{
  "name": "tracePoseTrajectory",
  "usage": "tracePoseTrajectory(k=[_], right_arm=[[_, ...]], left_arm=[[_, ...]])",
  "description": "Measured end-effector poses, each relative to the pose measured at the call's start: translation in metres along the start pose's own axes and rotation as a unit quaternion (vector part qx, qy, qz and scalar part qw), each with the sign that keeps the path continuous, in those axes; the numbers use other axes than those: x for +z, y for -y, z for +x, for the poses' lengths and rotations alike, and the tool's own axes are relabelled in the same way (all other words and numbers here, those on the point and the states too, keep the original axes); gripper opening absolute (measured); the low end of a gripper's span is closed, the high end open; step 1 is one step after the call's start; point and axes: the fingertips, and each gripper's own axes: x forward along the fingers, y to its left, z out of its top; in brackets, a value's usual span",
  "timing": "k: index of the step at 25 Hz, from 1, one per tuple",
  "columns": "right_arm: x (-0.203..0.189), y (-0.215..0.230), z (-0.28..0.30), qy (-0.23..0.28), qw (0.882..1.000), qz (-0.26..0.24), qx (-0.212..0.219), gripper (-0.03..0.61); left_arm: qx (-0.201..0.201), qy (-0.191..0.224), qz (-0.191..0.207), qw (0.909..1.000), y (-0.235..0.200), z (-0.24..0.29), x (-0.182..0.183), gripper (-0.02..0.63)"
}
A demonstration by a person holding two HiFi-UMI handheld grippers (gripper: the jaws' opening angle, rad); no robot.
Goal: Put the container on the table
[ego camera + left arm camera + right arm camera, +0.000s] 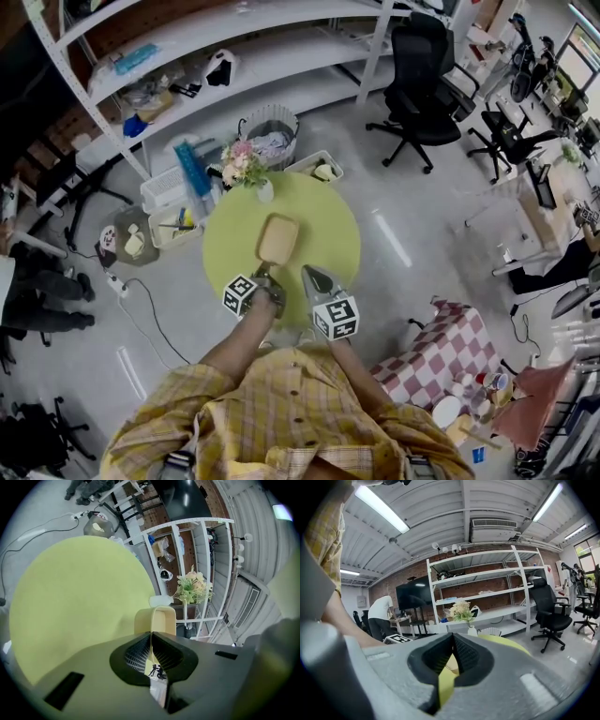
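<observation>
Grips the beige container (277, 239) by its near rim in the left gripper (265, 278), seemingly resting at the middle of the table (330, 217). Holds the right gripper (309, 274) clenched, empty, over the table's near edge.

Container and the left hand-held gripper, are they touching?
Touching. In the left gripper view the left hand-held gripper has its jaws shut on the container rim.
</observation>
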Motion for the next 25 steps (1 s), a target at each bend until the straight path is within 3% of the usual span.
tracePoseTrajectory(k=[25], right_arm=[[-0.005,0.017,0.007,-0.011,1.0,0.002,-0.021,-0.002]], left_arm=[[0.058,-0.003,0.005,0.9983,-0.036,0.023,0.0,0.018]])
